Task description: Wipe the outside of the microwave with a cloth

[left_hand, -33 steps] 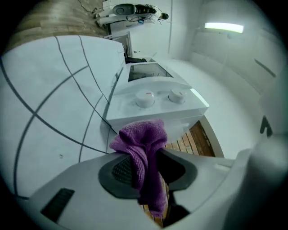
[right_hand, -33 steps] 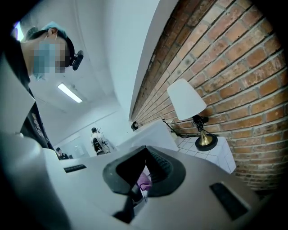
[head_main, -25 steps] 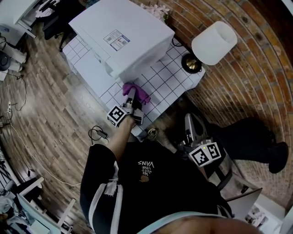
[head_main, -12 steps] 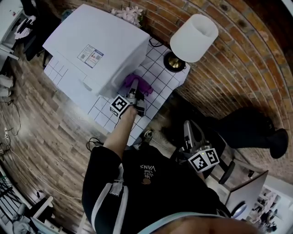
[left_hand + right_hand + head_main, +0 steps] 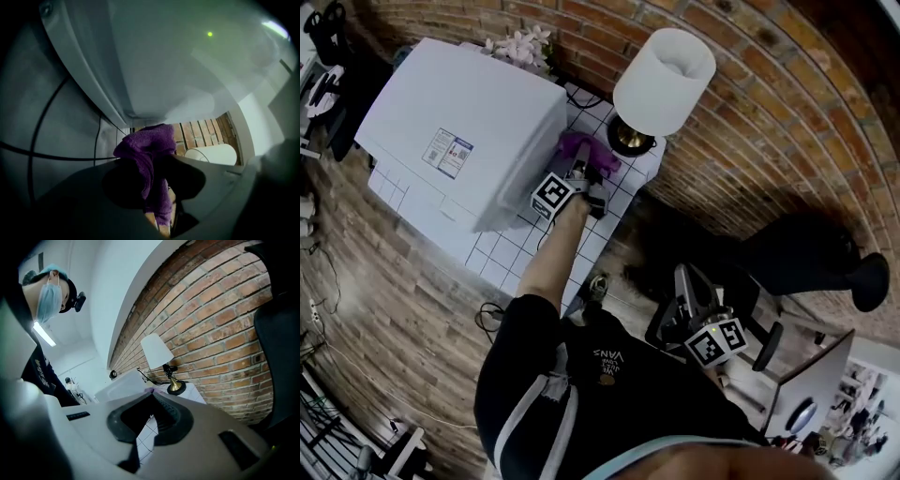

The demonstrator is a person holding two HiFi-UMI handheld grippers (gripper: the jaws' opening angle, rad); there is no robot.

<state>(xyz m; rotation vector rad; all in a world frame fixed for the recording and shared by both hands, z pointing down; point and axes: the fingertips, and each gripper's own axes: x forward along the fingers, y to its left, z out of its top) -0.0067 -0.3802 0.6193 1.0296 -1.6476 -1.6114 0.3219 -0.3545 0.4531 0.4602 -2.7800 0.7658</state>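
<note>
This looks like a work room or studio with one corner made up like a home. The home part is a brick wall (image 5: pixel 750 84), a wood floor (image 5: pixel 384 281), and a small table (image 5: pixel 511 248) with a white squared top, and on it stand a white microwave (image 5: pixel 459 122), a lamp (image 5: pixel 661 75) and some flowers (image 5: pixel 517 42). The work part is the loose cables (image 5: pixel 492 314) on the floor, a black chair (image 5: pixel 806 258), a screen (image 5: pixel 811 403), metal stands (image 5: pixel 356 450), and plain white walls with a long strip light (image 5: pixel 44 333) overhead.
</note>
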